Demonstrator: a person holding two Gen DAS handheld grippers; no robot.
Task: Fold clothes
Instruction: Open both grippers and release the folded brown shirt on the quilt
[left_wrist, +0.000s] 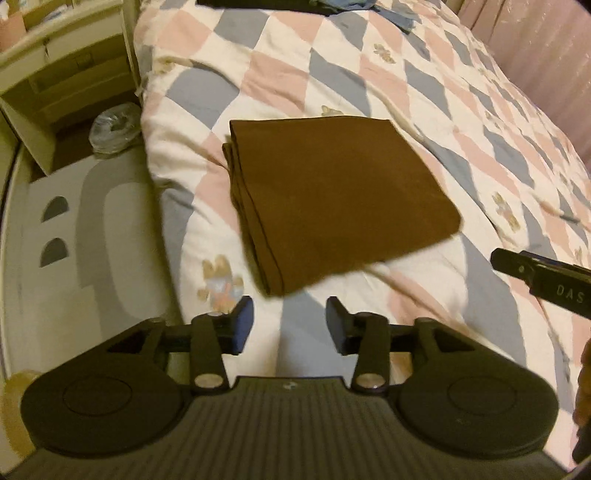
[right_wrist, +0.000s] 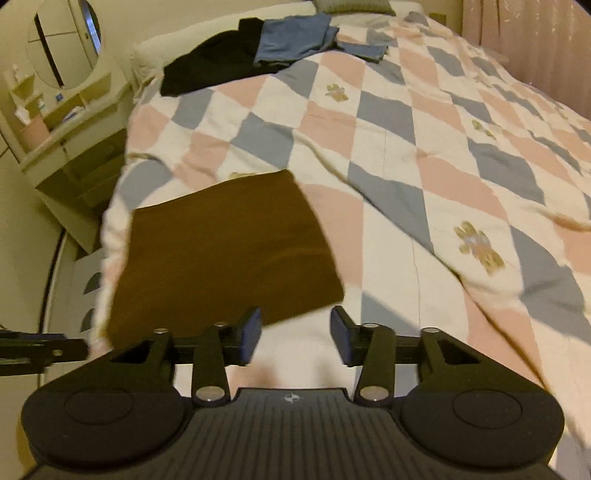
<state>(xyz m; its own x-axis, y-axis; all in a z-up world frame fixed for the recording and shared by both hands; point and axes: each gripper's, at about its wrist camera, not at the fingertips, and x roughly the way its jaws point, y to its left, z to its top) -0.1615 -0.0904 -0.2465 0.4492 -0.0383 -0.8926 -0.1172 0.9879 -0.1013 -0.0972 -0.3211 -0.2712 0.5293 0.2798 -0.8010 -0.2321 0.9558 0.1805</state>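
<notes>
Quilted diamond-patchwork bedspread (left_wrist: 424, 110) carries a flat, square-folded brown garment (left_wrist: 332, 199); left hand-held gripper (left_wrist: 290, 325) and right hand-held gripper (right_wrist: 295, 334) both gape, empty.

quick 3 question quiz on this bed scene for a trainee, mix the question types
1. True or false: the brown garment lies folded on the quilt.
2. The left tongs are: A) shut on cloth B) open and empty C) out of view.
3. Which two clothes lie unfolded at the far end of the bed?

Key
1. True.
2. B; the right tongs are open too.
3. The black garment and the blue garment.
</notes>
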